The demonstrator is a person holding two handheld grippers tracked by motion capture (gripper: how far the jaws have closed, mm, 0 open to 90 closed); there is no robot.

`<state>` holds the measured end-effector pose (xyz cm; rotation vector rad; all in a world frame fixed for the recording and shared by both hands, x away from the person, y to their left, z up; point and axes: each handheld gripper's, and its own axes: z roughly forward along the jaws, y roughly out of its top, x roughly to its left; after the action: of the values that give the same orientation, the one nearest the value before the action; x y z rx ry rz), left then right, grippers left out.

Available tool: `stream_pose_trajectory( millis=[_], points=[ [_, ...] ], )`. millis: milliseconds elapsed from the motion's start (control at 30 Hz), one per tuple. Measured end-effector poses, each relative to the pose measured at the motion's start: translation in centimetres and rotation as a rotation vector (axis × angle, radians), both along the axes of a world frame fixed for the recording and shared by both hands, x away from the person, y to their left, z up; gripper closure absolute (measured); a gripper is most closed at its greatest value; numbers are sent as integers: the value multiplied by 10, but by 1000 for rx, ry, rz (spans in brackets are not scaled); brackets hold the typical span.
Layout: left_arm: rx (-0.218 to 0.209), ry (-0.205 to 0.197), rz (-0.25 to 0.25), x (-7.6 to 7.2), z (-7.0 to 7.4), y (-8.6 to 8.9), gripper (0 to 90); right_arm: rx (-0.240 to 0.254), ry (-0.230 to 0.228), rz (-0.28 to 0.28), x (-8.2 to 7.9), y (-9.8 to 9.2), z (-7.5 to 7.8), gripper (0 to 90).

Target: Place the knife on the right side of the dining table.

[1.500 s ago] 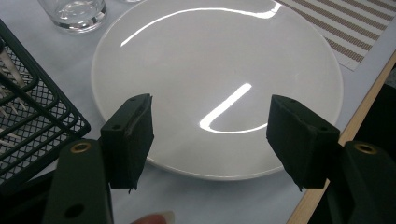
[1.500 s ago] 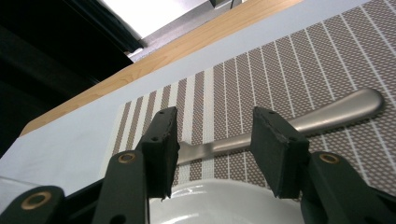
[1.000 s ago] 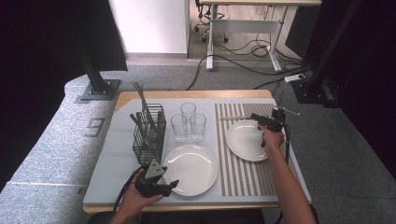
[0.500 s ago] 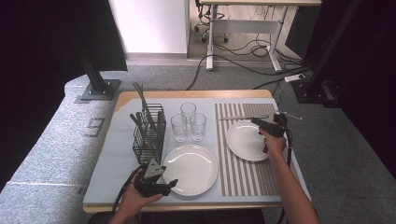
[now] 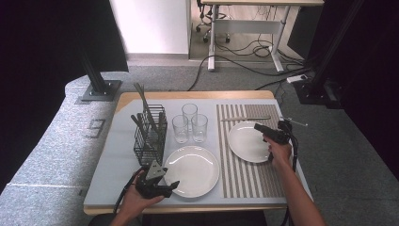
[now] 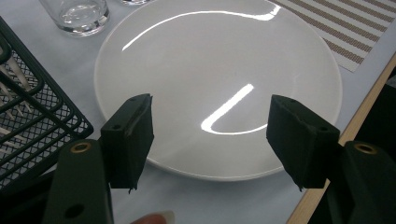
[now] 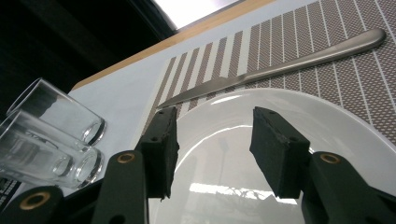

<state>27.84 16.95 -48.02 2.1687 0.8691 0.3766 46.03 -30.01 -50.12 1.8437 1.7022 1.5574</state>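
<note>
At the near edge of the table, the left gripper is held low beside a white plate. In the left gripper view its jaws are spread apart with nothing between the pads, and the near rim of that plate is seen just past them. The plate is round, plain and glossy, with bright streaks of light reflected across its shallow centre, and it is set on the pale blue mat near the front middle of the table. A black wire basket with cutlery standing in it is placed just left of the plate.

Farther right, a second white plate of the same plain, shiny kind is laid on the striped placemat. The right gripper is held over its far right part, jaws apart and empty, having just been opened slightly; whether the tips touch the plate cannot be settled from these angles.

Beyond that plate a steel knife is laid flat on the placemat, apparently just clear of the rim. Three clear glasses are grouped behind the near plate.
</note>
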Motion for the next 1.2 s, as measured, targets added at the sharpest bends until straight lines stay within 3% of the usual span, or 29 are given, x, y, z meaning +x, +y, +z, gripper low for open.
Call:
stream_pose_trajectory(
  millis=[567, 1200],
  points=[
    [3, 3, 2, 1, -1, 0, 321, -9, -31, 66, -24, 13, 3, 504],
    [6, 0, -3, 0, -1, -1, 321, 5, -112, 136, -49, 32, 9, 491]
  ],
)
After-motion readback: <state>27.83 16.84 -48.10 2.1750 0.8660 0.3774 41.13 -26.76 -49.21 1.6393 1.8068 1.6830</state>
